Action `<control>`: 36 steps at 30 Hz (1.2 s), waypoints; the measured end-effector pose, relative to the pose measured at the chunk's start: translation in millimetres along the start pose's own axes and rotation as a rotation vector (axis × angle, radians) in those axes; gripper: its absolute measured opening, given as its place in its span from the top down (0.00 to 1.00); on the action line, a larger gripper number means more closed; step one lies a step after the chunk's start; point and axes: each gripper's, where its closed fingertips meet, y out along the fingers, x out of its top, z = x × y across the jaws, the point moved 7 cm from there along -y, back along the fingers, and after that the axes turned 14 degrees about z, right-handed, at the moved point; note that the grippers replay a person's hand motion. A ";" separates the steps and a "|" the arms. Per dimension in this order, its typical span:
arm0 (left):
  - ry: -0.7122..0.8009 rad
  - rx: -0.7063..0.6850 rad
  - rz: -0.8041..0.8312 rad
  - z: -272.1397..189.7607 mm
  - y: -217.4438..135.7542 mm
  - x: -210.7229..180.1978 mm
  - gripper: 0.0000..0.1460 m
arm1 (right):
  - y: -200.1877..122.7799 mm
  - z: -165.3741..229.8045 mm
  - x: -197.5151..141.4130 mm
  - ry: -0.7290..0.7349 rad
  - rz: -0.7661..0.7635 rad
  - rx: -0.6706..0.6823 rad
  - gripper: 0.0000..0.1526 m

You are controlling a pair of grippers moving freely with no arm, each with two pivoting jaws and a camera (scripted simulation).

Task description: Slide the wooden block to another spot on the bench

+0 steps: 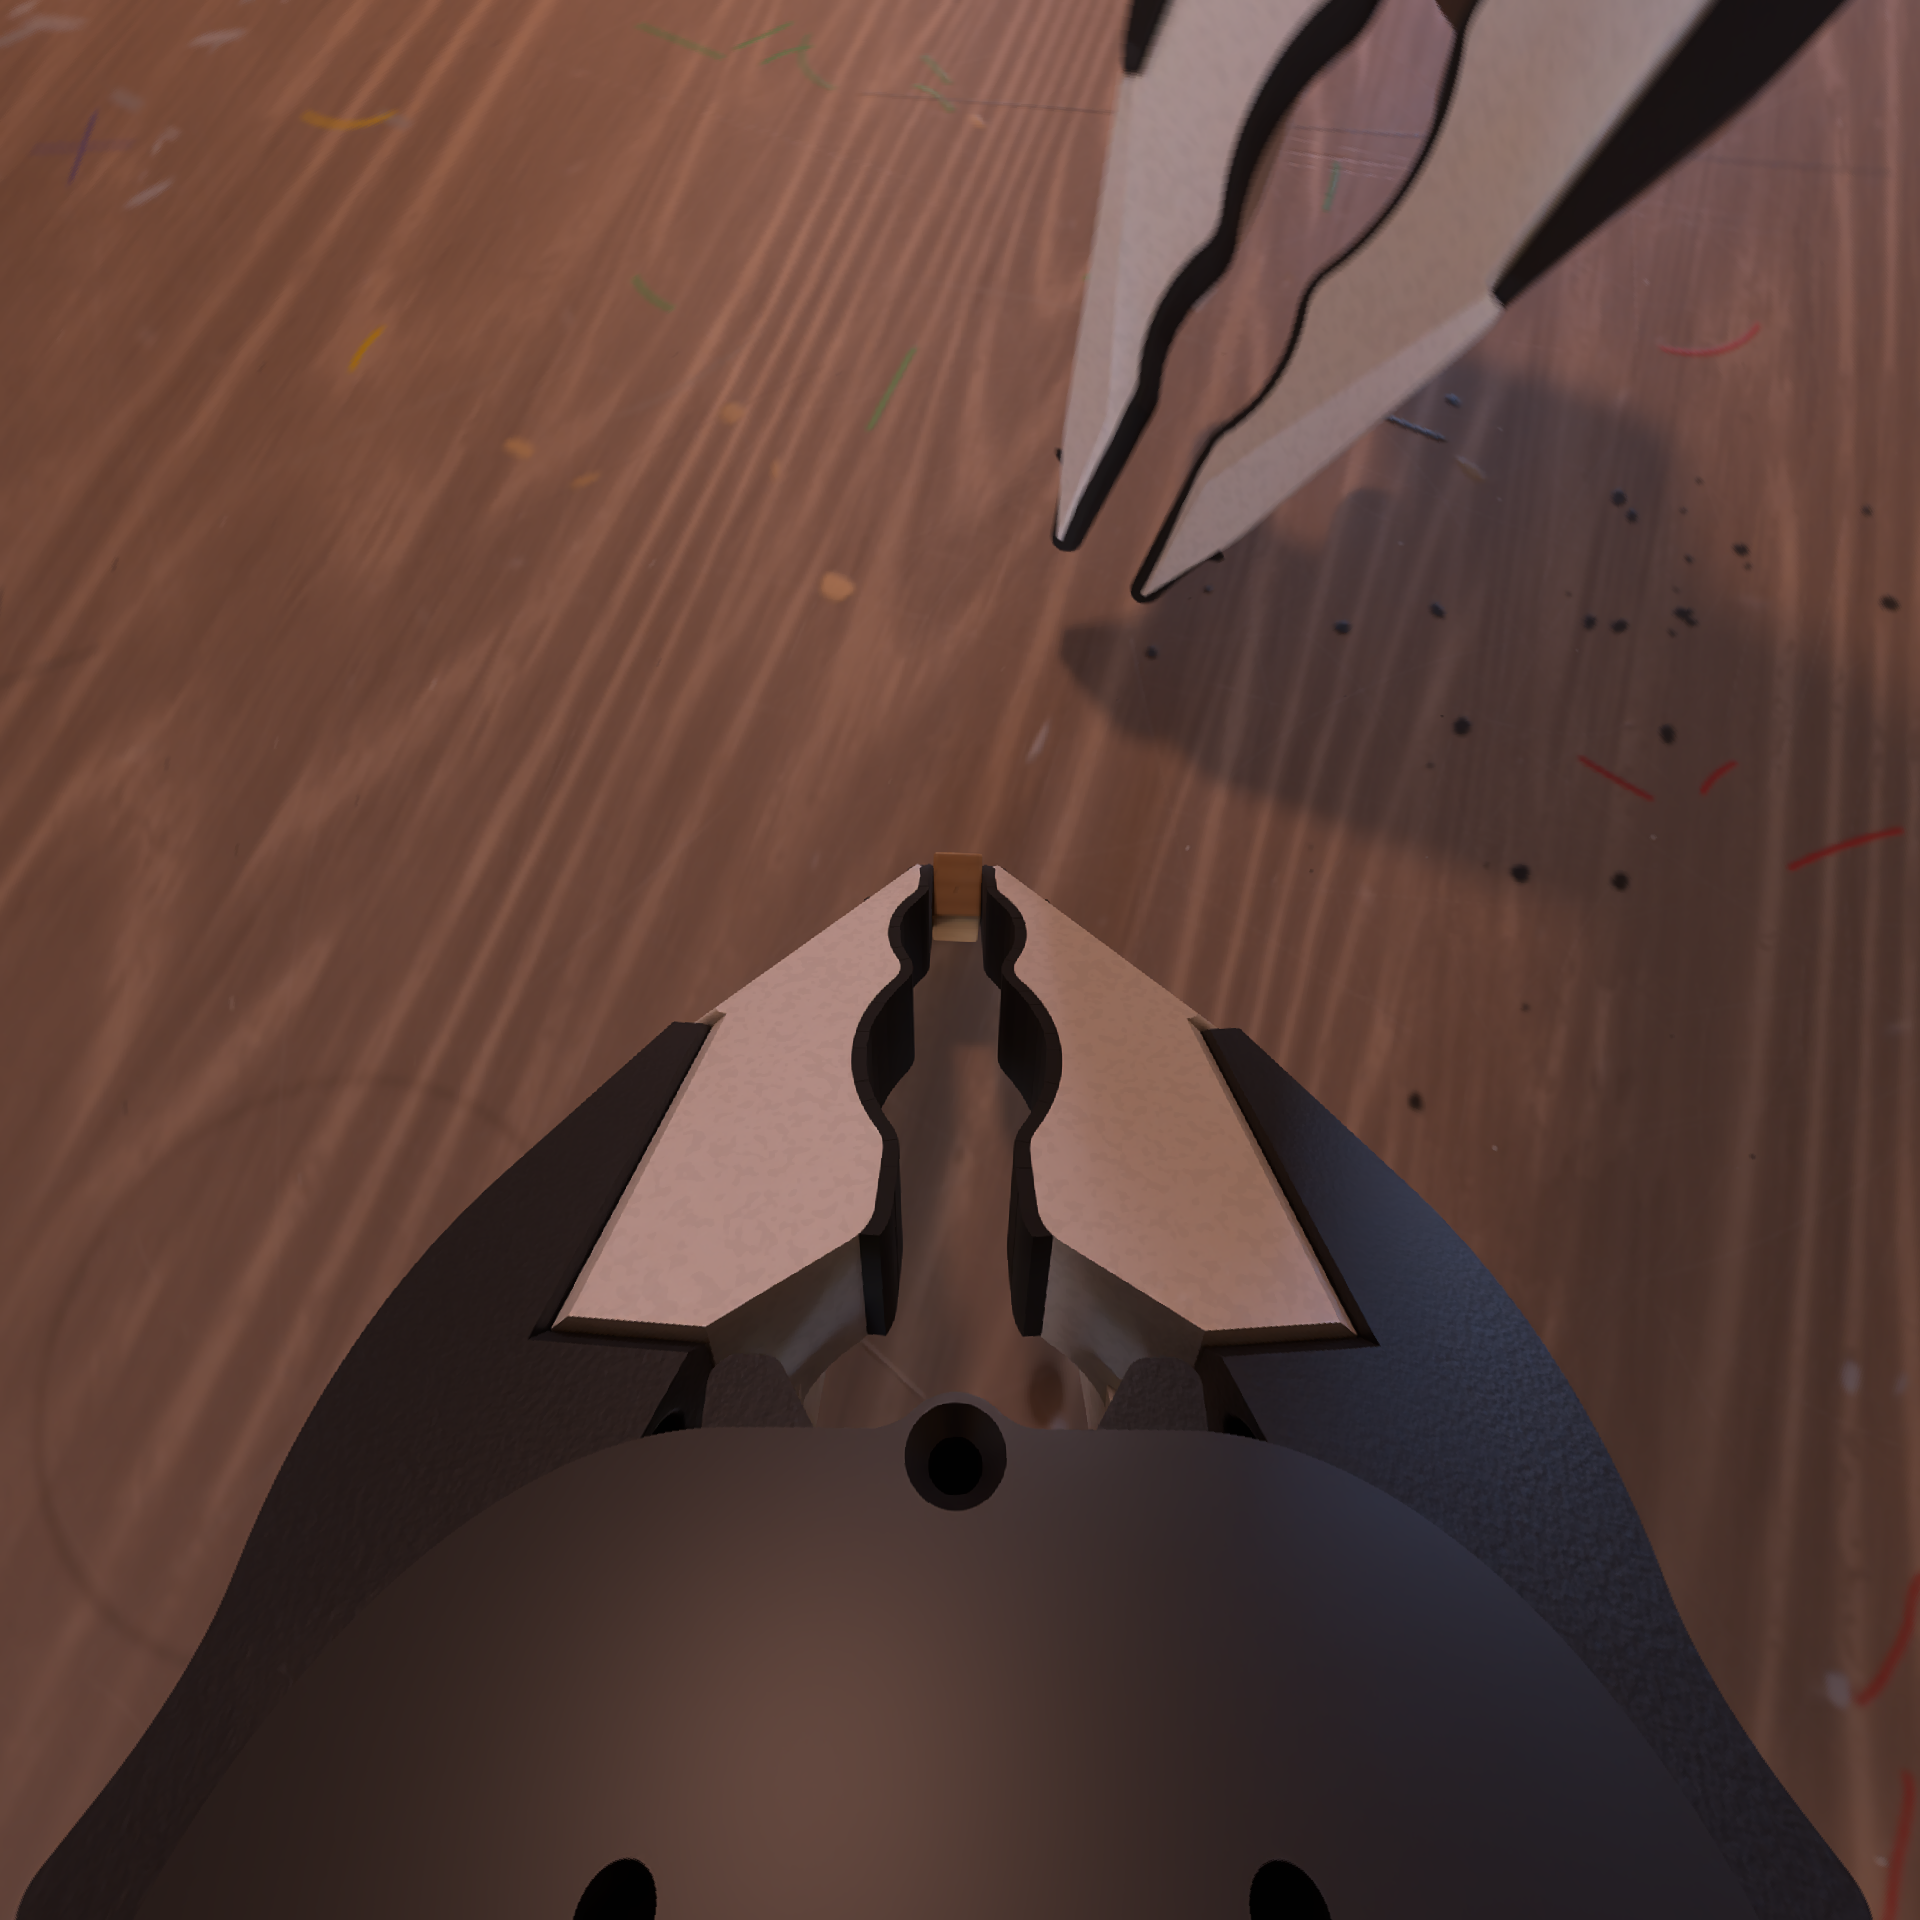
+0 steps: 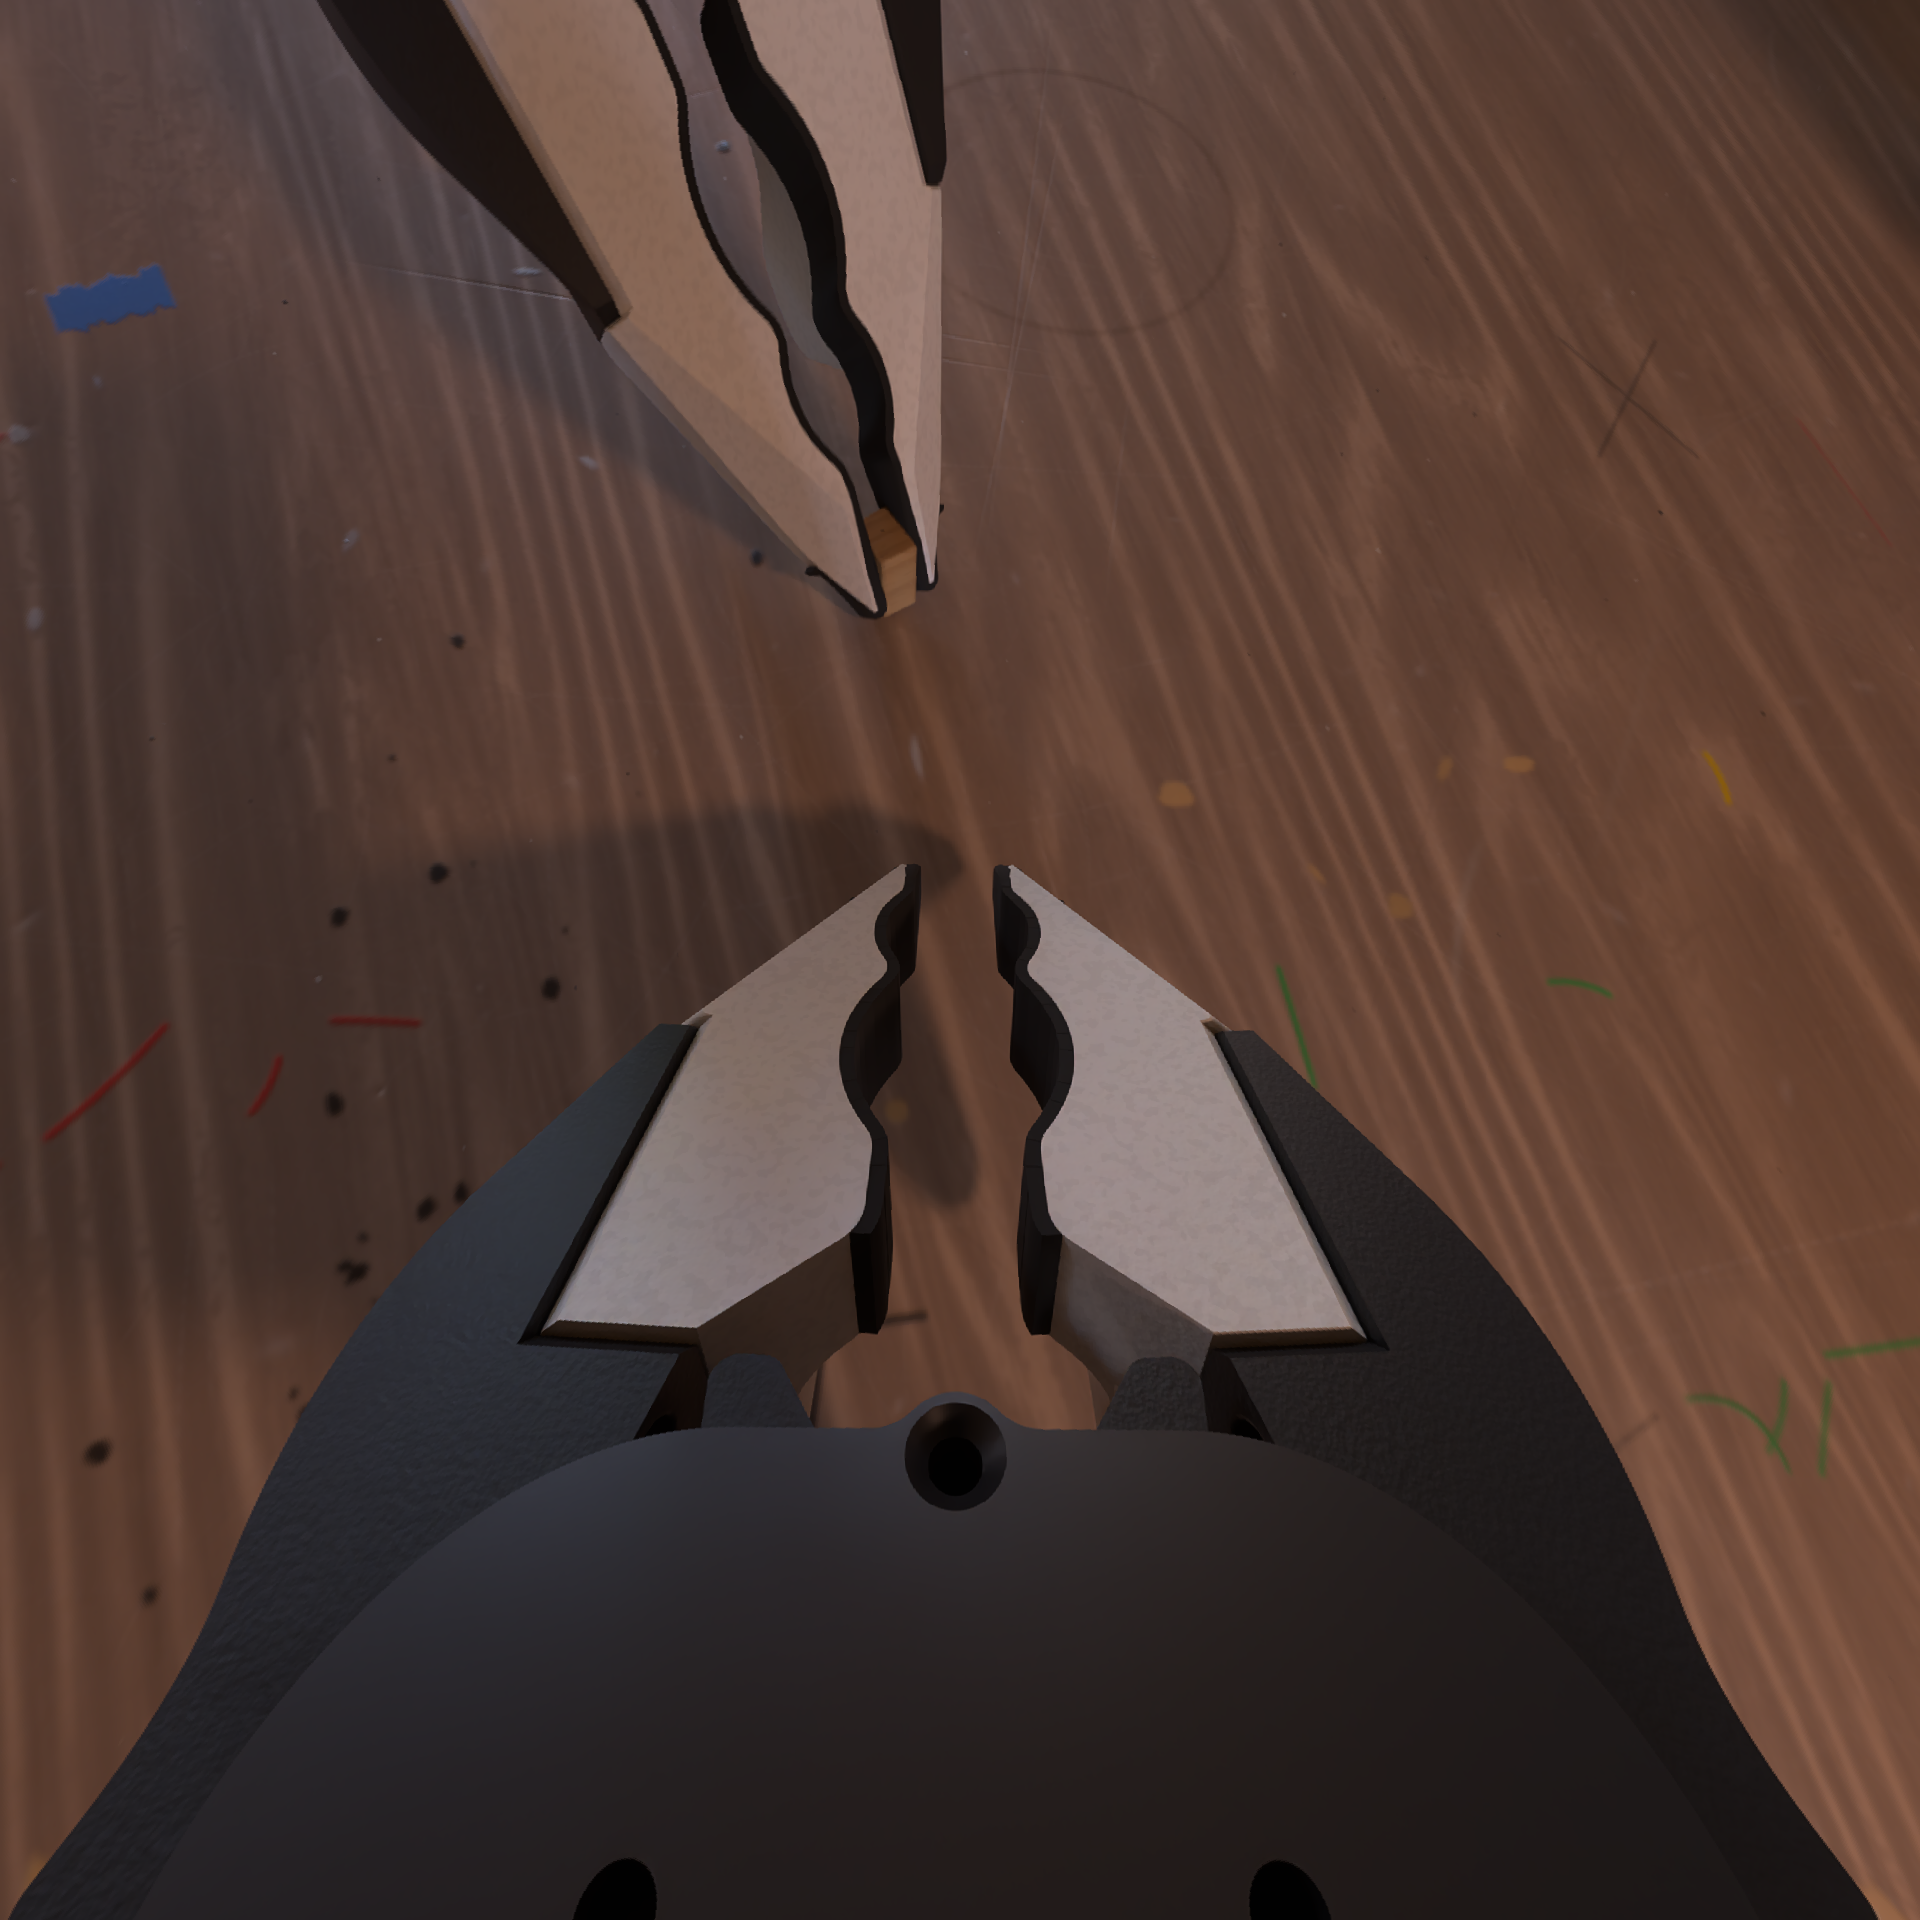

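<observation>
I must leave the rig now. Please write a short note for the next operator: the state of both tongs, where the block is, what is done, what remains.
Left tongs: shut on the wooden block, pinched at the very tips, low over the bench.
Right tongs: open, holding nothing, facing the left ones with bare bench between.
Block: small, between the left tips; whether it touches the bench cannot be told.
Done: block gripped.
Left: slide it to another spot, release, then back away.

Left tongs (image 1: 957,873) pinched narrow, right tongs (image 2: 956,869) parted — tips apart
</observation>
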 end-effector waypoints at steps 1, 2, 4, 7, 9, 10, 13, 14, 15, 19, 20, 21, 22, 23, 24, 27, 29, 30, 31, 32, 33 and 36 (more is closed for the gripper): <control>-0.035 0.000 -0.008 0.9 -2.0 -3.8 0.95 | 3.6 1.5 1.2 -0.004 -0.005 -0.004 0.91; -0.068 -0.006 -0.019 0.9 -3.3 -6.8 0.95 | 6.9 2.4 2.3 -0.007 -0.009 -0.012 0.91; -0.111 0.001 -0.042 0.7 -5.4 -11.8 0.95 | 11.4 3.4 3.9 -0.010 -0.010 -0.028 0.92; -0.123 0.071 -0.048 -1.2 -8.7 -17.6 0.95 | 9.6 1.7 6.6 -0.010 -0.034 -0.073 0.94; -0.128 0.102 -0.053 -3.3 -10.6 -20.8 0.95 | 7.0 -1.5 7.6 -0.008 -0.052 -0.088 0.96; -0.129 0.124 -0.056 -3.5 -11.1 -21.9 0.95 | 5.3 -4.7 8.1 -0.004 -0.061 -0.111 0.96; -0.134 0.162 -0.061 -2.0 -10.7 -22.1 0.94 | 0.1 -18.1 10.1 0.008 -0.085 -0.192 0.99; -0.141 0.157 -0.060 -1.1 -10.5 -21.6 0.94 | -1.5 -23.6 10.9 0.020 -0.094 -0.208 0.99; -0.147 0.153 -0.060 -0.4 -10.4 -21.3 0.94 | -3.3 -29.0 11.7 0.031 -0.111 -0.222 0.99; -0.161 0.155 -0.081 -0.6 -11.3 -22.6 0.78 | -10.8 -47.9 7.3 0.102 -0.213 -0.240 0.96; -0.162 0.155 -0.086 -1.1 -12.0 -23.5 0.76 | -12.6 -50.7 5.3 0.118 -0.230 -0.229 0.95; -0.164 0.153 -0.091 -1.8 -12.8 -24.4 0.75 | -14.6 -52.9 3.7 0.133 -0.246 -0.224 0.94; -0.169 0.139 -0.099 -3.5 -14.1 -25.3 0.73 | -16.7 -54.1 2.8 0.144 -0.265 -0.220 0.93; -0.175 0.110 -0.109 -5.9 -16.4 -25.8 0.71 | -18.1 -54.6 2.1 0.149 -0.281 -0.211 0.93; -0.183 0.075 -0.125 -8.5 -20.3 -25.9 0.68 | -18.8 -54.8 1.5 0.151 -0.290 -0.196 0.93; -0.190 0.032 -0.198 -11.9 -37.8 -28.5 0.66 | -16.8 -58.1 0.7 0.164 -0.277 -0.147 0.94; -0.187 0.097 -0.228 -5.1 -50.1 -35.2 0.65 | -14.7 -62.2 0.7 0.182 -0.260 -0.136 0.94; -0.189 0.145 -0.240 0.3 -55.5 -39.8 0.65 | -14.5 -64.4 0.5 0.189 -0.258 -0.143 0.94; -0.191 0.191 -0.255 5.9 -60.2 -44.6 0.65 | -14.9 -66.4 0.4 0.197 -0.262 -0.161 0.94; -0.190 0.218 -0.273 10.8 -63.5 -48.6 0.66 | -15.6 -67.6 0.3 0.201 -0.270 -0.179 0.94; -0.187 0.227 -0.291 15.5 -65.1 -51.5 0.67 | -16.7 -68.8 0.0 0.202 -0.279 -0.191 0.94; -0.210 0.188 -0.307 27.5 -63.7 -55.3 0.66 | -20.7 -72.1 -1.4 0.226 -0.313 -0.222 0.91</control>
